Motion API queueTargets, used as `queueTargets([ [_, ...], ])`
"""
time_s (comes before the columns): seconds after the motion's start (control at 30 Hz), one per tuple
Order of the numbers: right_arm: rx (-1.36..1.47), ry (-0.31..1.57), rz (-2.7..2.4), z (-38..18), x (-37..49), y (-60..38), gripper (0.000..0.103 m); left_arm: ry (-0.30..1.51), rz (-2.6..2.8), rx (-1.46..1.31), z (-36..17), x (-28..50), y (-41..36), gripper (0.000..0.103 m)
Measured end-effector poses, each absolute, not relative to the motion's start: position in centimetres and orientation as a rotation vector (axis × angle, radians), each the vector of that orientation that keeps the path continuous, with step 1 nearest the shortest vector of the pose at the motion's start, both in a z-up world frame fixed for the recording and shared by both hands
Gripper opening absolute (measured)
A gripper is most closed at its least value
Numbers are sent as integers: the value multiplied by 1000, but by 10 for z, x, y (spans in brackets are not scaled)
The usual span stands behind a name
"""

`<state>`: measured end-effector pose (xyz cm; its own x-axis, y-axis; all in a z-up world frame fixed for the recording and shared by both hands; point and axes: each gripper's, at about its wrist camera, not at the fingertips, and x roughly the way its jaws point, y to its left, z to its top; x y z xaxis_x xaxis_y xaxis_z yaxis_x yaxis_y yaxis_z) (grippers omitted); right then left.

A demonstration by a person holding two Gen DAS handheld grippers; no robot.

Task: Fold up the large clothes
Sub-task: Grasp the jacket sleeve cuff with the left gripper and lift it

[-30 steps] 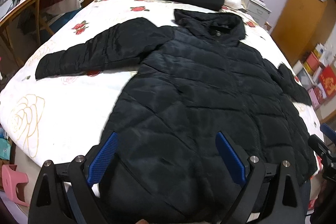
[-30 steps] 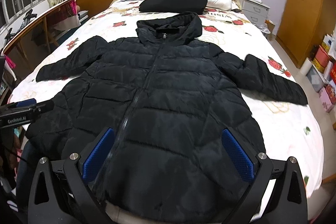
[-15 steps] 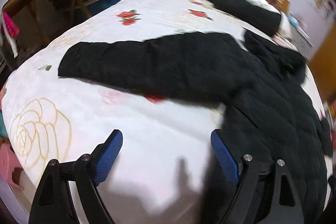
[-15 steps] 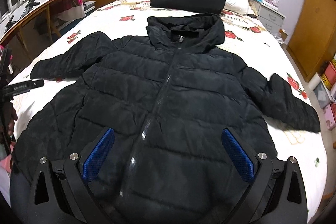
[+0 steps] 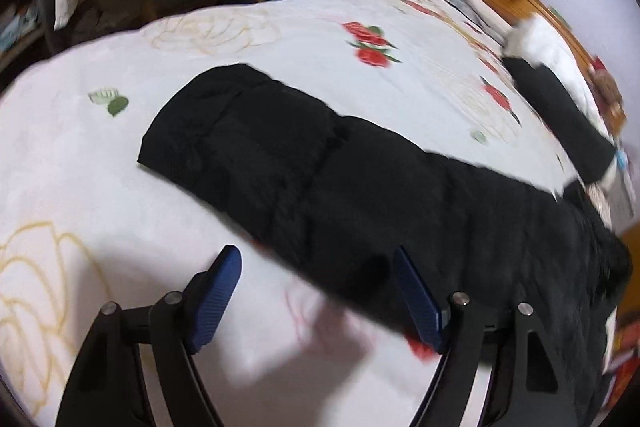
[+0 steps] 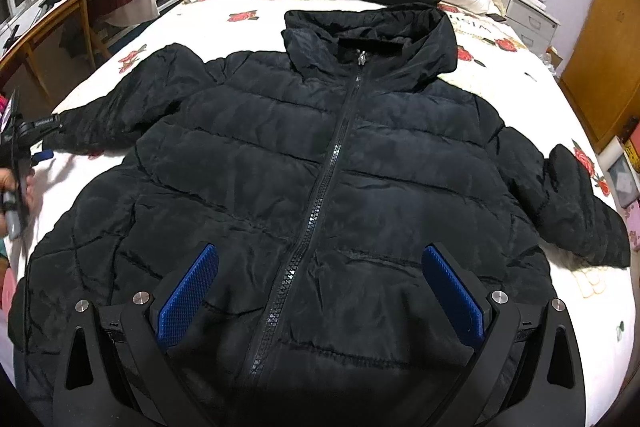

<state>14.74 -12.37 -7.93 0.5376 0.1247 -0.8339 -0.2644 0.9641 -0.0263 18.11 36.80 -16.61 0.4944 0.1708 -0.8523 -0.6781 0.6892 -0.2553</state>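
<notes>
Out on the left, the left tongs hung wide apart and empty over the white rose-printed bedspread, angled down toward the near edge of the black quilted sleeve, with the cuff lying flat a little way ahead and to their left. That view was smeared with blur, so whether the right-hand blue pad brushed the sleeve's edge or sat just above it could not be told. The risk there, by my reading: a bite taken at the sleeve's middle instead of the cuff would let the slick, puffy padding sag and bunch, and a pinch that went too deep could drag the bedspread up with it. Moving to the centre, the black hooded puffer jacket lay face up and zipped on the bed, hood toward the pillows, both sleeves spread outward. On the right, the right tongs were also gaping and holding nothing, poised low over the hem, straddling the zip and pointing up the jacket toward the hood. If they stayed off the body while the sleeve was swung across, the light jacket could slide and skew the fold.
</notes>
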Motion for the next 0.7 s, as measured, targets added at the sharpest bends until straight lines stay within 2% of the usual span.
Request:
queueTargets([
  [0.17,-163,997,224,-88,151,-126,102,902,607,-678,-184,188,390,69],
  [0.2,-161,999,222,-89,151,-127,102,899,611,-672,-186,190,391,63],
  [0.27,-157,1003,216,-90,151,-129,102,892,616,-657,-187,191,394,38],
  [0.3,-155,1005,214,-91,151,-130,102,892,614,-656,-187,192,396,32],
  [0.33,-153,1006,212,-91,152,-130,102,890,597,-662,-186,192,397,20],
  [0.37,-152,1007,209,-91,151,-131,102,886,588,-659,-184,193,397,14],
  [0.53,-146,996,209,-85,146,-134,102,819,540,-558,-142,192,383,10],
  [0.7,-124,975,200,-72,136,-143,102,706,424,-483,-70,187,350,9],
])
